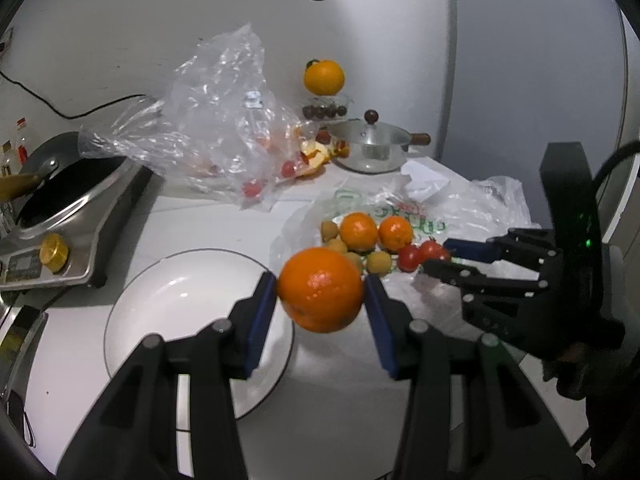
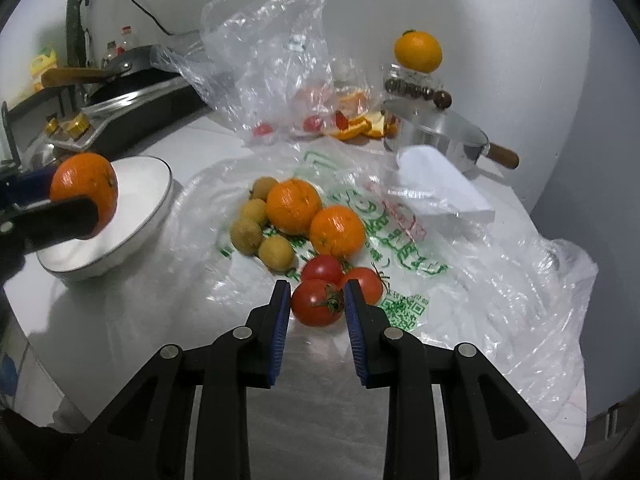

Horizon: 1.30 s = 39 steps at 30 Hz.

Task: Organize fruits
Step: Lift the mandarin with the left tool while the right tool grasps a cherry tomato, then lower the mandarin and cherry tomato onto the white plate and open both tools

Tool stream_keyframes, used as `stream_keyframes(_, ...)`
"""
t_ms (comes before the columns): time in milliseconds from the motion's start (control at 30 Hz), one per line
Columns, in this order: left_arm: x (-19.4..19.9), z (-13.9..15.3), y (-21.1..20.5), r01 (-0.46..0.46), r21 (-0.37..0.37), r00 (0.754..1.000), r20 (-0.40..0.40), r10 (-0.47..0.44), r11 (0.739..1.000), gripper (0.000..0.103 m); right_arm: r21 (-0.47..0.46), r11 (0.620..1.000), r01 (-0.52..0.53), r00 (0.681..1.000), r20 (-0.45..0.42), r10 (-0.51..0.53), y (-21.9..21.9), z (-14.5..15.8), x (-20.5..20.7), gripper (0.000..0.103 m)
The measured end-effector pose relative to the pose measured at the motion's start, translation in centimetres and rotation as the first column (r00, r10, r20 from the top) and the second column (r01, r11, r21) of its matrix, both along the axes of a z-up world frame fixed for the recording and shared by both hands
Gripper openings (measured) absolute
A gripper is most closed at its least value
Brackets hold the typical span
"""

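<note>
The left gripper (image 1: pixel 320 292) pinches an orange (image 1: pixel 320 289) between its blue pads, holding it in the air above the right rim of the white bowl (image 1: pixel 176 300), which stands near the counter's left side with nothing visible in it. The right gripper (image 2: pixel 317 304) is spread, with one fingertip on each side of the nearest tomato (image 2: pixel 316 307); whether the pads touch it cannot be told. That tomato lies on the flattened printed plastic bag (image 2: pixel 404 256) at the middle of the counter, touching two more tomatoes (image 2: pixel 344 276) behind it. Farther back on the same bag lie two oranges (image 2: pixel 316 216), touching each other, and just left of them a cluster of four small tan fruits (image 2: pixel 256 228). A crumpled clear bag (image 2: pixel 272 60) stands toward the counter's back edge, holding small red fruits; orange peel pieces (image 2: pixel 356 124) lie at its right. At the back right corner, a lidded metal pot (image 1: pixel 370 148) with a wooden handle sits beside a glass jar (image 2: pixel 412 82) with another orange (image 2: pixel 418 53) on top. A pan (image 1: pixel 60 188) rests on the cooker (image 1: pixel 72 236) at the left edge
</note>
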<state>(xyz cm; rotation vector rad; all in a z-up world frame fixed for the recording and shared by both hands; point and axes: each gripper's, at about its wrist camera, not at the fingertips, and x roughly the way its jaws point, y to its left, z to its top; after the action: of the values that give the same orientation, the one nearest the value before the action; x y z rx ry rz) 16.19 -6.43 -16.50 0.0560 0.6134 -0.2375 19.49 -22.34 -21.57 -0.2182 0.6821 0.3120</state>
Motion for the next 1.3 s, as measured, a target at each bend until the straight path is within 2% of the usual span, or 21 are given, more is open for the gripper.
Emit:
stream_keyframes(633,-2.4,0.4,7.4,-0.117,-0.017,0.992,0.033,0.118,0.993,0.046,0.043,0.994,-0.096,0.991,0.099,0.091,5.8,5.2,-2.3,0.029)
stream_keyframes(1033,-1.7,0.2,11.7,-0.161,0.006,0.986,0.035,0.16,0.987,0.046,0.053,0.985,-0.166,0.98,0.12,0.159,10.8,5.9,-2.1,0.03)
stream_keyframes(1300,-0.3,-1.5,13.5,-0.186,-0.003,0.982,-0.008,0.186,0.982,0.046,0.083,0.962,-0.26,0.961,0.12,0.25,14.0,5.6,-1.3,0.03)
